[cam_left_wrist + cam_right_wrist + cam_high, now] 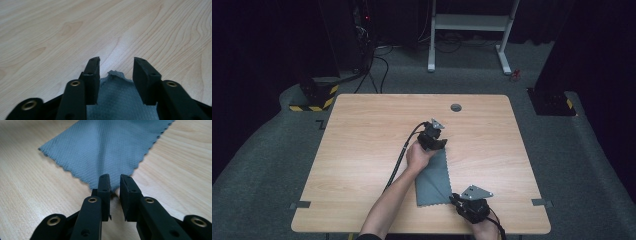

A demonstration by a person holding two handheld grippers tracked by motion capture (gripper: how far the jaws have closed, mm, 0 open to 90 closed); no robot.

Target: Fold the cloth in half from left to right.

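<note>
Wooden table carries a grey cloth between both hands. Left gripper stands spread over its far corner, right gripper slightly parted at the near corner; letting go seems underway, withdrawing next.

High view: fixed, above the near side, looking forward and down over the whole wooden table and the floor beyond. Left gripper view: mounted on the left gripper, very close and low over the tabletop, at a corner of the grey cloth. Right gripper view: mounted on the right gripper, equally close, facing another corner. All three share cloth and tabletop.
</note>
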